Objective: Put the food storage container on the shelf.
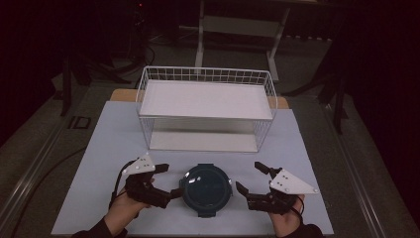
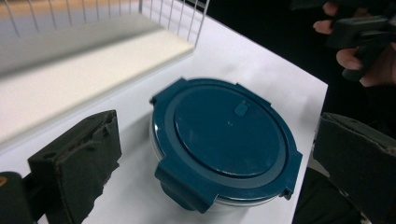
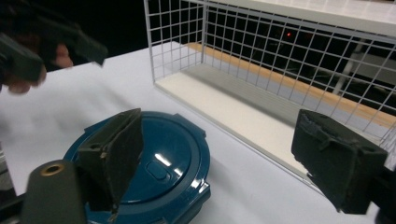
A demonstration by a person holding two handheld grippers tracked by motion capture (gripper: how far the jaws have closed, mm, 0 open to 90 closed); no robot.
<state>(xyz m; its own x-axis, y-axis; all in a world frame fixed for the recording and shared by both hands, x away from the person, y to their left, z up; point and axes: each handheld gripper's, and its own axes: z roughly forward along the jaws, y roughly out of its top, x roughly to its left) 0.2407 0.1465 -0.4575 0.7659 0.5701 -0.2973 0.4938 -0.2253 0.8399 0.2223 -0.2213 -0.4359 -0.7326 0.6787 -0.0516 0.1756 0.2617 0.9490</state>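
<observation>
On the high view, the left tool (image 1: 167, 179) sits at about nine o'clock of the round teal-lidded food container (image 1: 206, 189), its jaws spread wide with nothing between them; one fingertip comes just beside the container's rim, though contact cannot be told from here. The container rests on the white bench (image 1: 99, 163) near its front edge, between the two tools. At about three o'clock of the container, the right tool (image 1: 250, 179) also stands wide open and grips nothing, its nearer jaw close to the lid's edge but apart from it. A white wire-mesh shelf rack (image 1: 205, 106) stands at twelve o'clock of the container, farther back on the bench.

The left gripper view adds what the high view lacks: the lid's (image 2: 227, 135) four clip-down latch flaps, a small vent tab near its centre, and a strip of clear bowl wall beneath the rim. Both black foam-faced pads (image 2: 86, 161) flank the container without pressing it. The other hand (image 2: 369, 56) shows at two o'clock, off the bench edge.

The right gripper view shows the rack's lower board (image 3: 243, 109) through the mesh, a glint on the lid (image 3: 161, 158), and one pad (image 3: 116, 151) hanging over the lid while the other stands well apart at four o'clock.
</observation>
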